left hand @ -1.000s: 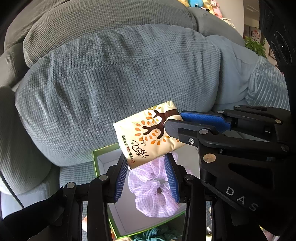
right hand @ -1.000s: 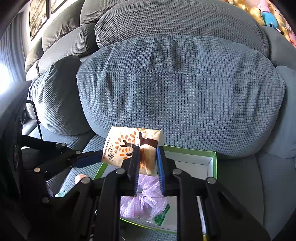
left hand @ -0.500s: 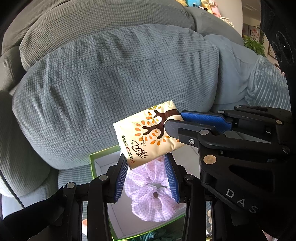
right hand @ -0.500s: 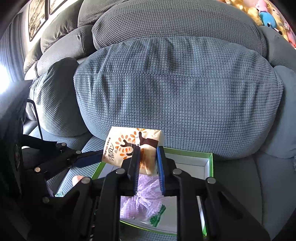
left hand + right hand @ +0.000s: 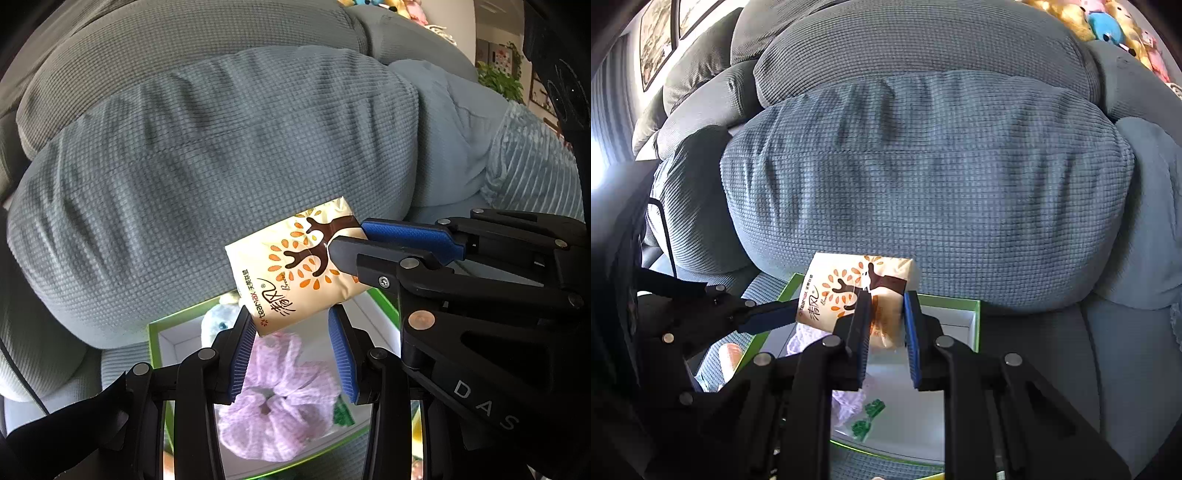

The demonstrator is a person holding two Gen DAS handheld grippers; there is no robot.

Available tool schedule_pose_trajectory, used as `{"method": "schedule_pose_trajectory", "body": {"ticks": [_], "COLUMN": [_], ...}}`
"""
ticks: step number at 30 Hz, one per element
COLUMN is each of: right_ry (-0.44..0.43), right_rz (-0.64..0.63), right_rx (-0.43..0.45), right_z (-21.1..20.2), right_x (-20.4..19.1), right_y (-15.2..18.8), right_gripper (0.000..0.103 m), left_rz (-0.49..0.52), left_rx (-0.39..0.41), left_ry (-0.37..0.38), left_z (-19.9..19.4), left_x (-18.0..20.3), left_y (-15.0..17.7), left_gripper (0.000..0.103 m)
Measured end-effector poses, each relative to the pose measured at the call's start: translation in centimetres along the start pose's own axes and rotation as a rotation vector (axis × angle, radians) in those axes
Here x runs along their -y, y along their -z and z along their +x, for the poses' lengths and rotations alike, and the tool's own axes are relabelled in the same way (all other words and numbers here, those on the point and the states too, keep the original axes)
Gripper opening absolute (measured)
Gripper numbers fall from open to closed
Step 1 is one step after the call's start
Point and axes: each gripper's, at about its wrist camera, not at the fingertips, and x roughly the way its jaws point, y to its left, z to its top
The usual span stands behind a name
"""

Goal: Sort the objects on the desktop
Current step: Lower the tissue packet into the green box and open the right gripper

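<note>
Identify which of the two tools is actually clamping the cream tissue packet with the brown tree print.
The right tool: its blue pads squeeze the cream tissue packet at one end. The left tool sits just beneath the packet's lower corner, pads apart over the lilac scrunchie.

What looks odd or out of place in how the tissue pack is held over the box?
The tissue pack hangs tilted above the green-rimmed box, pinched at one end by the right gripper. The left gripper touches it only at a lower corner. The lilac scrunchie lies in the box; nothing is spilled or damaged.
</note>
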Motion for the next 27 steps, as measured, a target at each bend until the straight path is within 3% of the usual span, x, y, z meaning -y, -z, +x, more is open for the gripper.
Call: {"method": "schedule_pose_trajectory", "body": {"ticks": [17, 27], "right_ry": [-0.003, 0.007], "right_rz": [0.036, 0.027], "right_rx": [0.014, 0.015], "right_z": [-0.7, -0.9], "right_x": [4.3, 3.9], "right_y": [0.6, 0.6], "right_gripper": [0.017, 0.017], "left_rz": [0.035, 0.039], "left_rx": [-0.019, -0.016], "left_ry": [-0.002, -0.003], "left_z": [1.7, 1.5], "left_x": [3.4, 3.0], "left_y": [-1.3, -1.2], "left_gripper": [0.041, 0.041]}}
